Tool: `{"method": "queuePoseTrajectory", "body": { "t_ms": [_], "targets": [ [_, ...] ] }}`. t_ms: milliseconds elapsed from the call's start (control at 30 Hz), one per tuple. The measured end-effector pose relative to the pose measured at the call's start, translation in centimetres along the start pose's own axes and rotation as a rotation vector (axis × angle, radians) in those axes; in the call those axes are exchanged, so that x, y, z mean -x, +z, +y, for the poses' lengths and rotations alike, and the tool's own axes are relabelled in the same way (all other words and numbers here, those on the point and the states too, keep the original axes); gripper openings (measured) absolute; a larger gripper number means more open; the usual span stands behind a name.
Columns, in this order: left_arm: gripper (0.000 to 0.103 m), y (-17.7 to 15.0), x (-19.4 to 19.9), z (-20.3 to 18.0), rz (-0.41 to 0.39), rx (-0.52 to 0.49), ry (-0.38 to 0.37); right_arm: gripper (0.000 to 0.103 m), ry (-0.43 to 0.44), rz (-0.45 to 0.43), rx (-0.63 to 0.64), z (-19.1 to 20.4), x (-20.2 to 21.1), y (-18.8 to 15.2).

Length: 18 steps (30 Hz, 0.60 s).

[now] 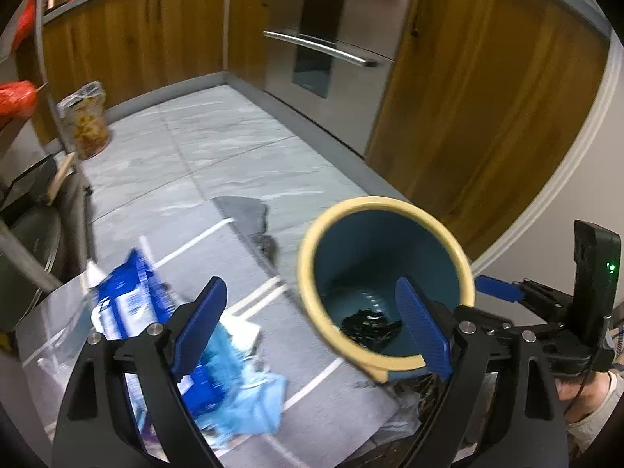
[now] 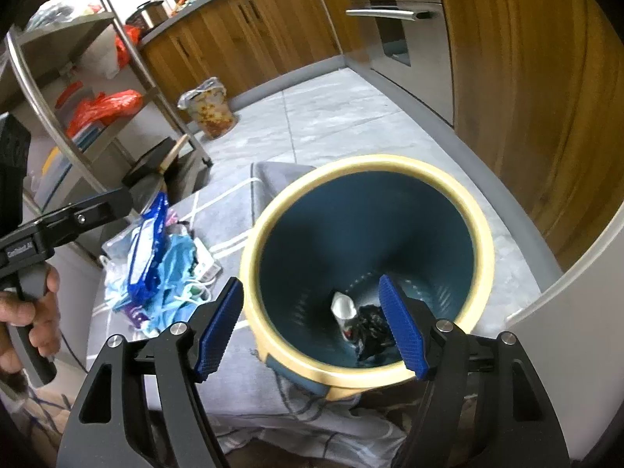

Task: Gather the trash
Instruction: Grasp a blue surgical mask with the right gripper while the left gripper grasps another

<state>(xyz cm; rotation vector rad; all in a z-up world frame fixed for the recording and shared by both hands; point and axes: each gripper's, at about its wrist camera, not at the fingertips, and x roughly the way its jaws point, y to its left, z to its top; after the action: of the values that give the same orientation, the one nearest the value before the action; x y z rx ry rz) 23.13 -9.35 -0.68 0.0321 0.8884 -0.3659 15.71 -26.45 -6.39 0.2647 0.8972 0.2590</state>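
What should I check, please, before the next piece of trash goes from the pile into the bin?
1. Left tongs open and empty: ok.
2. Right tongs open and empty: ok.
3. Bin upright with its mouth unobstructed: ok; only a crumpled black scrap and a silvery wrapper lie at the bottom.
4. Trash left to collect: not ok; a blue packet and light blue masks remain on the grey mat.
5. Left tongs lined up on the pile: cannot tell.
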Motion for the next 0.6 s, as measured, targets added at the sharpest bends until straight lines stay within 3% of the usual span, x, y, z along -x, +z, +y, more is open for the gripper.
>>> {"method": "queuePoseTrajectory", "body": {
  "t_ms": [600],
  "targets": [
    [0.092,-6.1,6.2,11.0,-0.013,0.158,0.172,0.076,0.078,0.023,0.117,6.8,-0.7,-0.4]
  ]
}}
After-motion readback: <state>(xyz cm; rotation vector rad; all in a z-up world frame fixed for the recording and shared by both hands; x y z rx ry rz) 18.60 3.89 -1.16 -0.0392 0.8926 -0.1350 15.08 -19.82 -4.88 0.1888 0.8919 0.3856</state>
